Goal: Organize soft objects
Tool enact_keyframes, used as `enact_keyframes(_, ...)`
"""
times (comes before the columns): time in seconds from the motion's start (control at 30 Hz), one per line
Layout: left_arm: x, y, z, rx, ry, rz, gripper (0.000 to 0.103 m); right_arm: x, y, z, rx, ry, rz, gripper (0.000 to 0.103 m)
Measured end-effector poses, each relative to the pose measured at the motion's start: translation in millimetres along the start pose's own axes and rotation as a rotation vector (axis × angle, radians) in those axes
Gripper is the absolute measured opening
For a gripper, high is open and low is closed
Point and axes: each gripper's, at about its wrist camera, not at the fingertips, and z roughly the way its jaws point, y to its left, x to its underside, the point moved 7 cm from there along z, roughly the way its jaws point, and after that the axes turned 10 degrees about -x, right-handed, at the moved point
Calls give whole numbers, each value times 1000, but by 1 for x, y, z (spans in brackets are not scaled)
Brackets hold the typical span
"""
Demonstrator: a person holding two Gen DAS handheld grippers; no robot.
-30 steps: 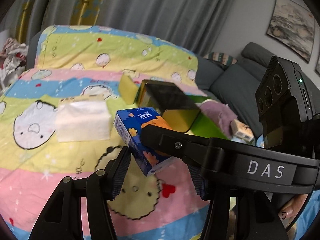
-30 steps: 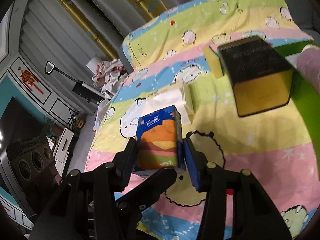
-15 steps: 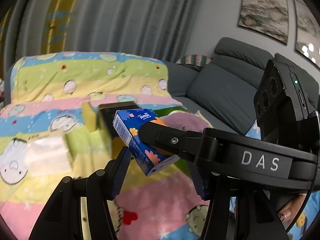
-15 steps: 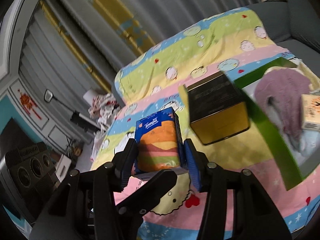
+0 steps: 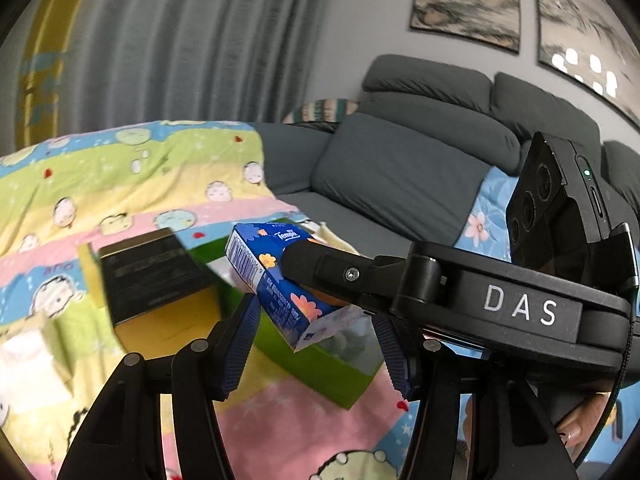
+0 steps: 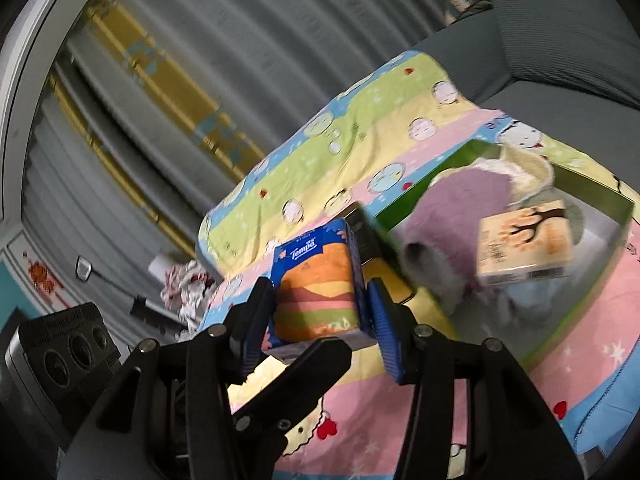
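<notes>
In the left wrist view, the left gripper (image 5: 320,344) is seen with its fingers apart and nothing between them. Beyond them, a blue tissue pack (image 5: 276,284) is held in the air by the right gripper above the green box (image 5: 320,372), beside a dark tin (image 5: 156,276) on the striped blanket (image 5: 132,172).

In the right wrist view, the right gripper (image 6: 320,316) is clamped on the tissue pack (image 6: 316,292). A purple cloth (image 6: 452,216) and a beige packet (image 6: 524,244) are seen inside the green box (image 6: 592,196).
</notes>
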Motion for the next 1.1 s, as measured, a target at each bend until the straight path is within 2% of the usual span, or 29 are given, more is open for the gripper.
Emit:
enact_keyframes(0.23, -1, -28, 34, 83, 36, 47, 58, -14, -33, -16, 75, -89, 65, 49)
enact_keyframes(0.4, 4, -40, 56, 128, 91, 55, 58, -19, -61, -24, 113, -136, 144, 49)
enact_keyframes(0.57, 5, -47, 75, 188, 126, 32, 58, -25, -74, -30, 168, -186, 155, 49)
enact_keyframes(0.7, 5, -45, 93, 169, 163, 46, 58, -26, -85, -28, 179, -197, 191, 49)
enact_keyframes(0.97, 7, -46, 108, 164, 198, 33, 58, -30, -88, -21, 270, -199, 169, 47)
enact_keyframes(1.1, 12, -43, 118, 158, 247, -7, 58, -30, -94, -20, 315, -200, 161, 45)
